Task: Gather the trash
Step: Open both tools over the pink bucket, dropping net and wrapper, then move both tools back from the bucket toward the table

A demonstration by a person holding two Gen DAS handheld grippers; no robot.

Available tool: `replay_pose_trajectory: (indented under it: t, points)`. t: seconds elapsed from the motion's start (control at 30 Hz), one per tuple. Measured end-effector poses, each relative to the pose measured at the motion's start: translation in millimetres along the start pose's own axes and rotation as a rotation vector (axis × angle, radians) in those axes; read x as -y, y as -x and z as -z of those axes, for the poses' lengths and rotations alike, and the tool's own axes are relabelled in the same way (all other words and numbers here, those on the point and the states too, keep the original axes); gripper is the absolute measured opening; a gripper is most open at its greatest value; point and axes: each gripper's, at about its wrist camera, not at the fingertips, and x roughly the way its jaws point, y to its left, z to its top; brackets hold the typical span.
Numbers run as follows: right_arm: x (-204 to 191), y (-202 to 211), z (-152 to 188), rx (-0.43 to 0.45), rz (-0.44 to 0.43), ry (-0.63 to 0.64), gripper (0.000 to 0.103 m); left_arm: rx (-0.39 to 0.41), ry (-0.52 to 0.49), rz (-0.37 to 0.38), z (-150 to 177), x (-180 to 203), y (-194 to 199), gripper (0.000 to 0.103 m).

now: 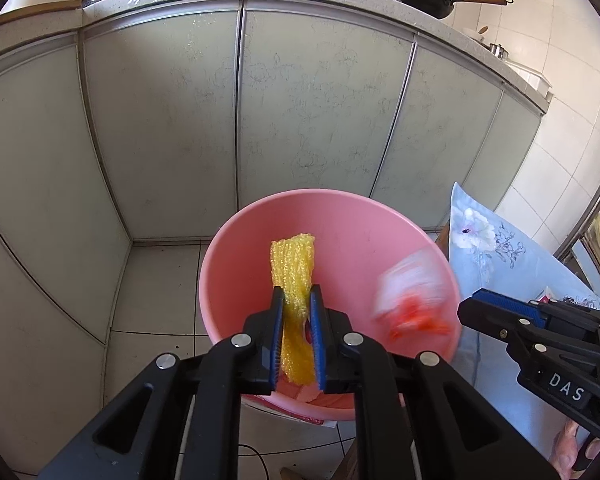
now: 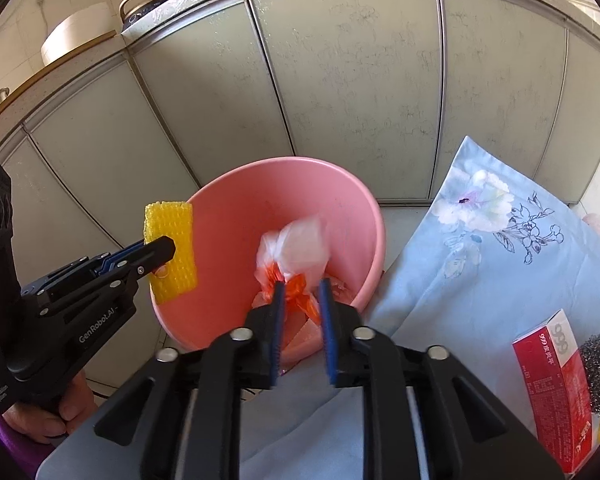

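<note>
The left gripper (image 1: 296,300) pinches a yellow foam net (image 1: 294,268), upright over the pink basin (image 1: 236,232). To its right, the right gripper (image 2: 302,292) has its jaws spread; the blurred plastic bag (image 2: 296,248) hangs just ahead, above the basin.

Below both claws the pink basin (image 1: 260,216) stands open, with free room inside. Ahead of the left claw (image 1: 296,300) the cabinet doors (image 1: 320,112) wall off the way. Right of the right claw (image 2: 302,292) lies the floral-cloth surface (image 2: 480,248), carrying a red box (image 2: 552,392).
</note>
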Motion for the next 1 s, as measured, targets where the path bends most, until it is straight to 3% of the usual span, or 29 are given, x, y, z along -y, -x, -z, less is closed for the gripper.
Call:
replay_pose_trajectory:
  t: [0.27,0.6,1.0]
  points:
    - [4,12,3,0.018,-0.002,-0.015,0.028,-0.012,0.04,0.005,0,-6,3,0.03]
    - [3,44,11,0.066,-0.007,-0.025,0.028,0.014,0.035,0.031,2,2,28,0.03]
    - [9,92,51,0.099,0.01,-0.059,0.028,0.042,-0.021,0.115,10,34,70,0.03]
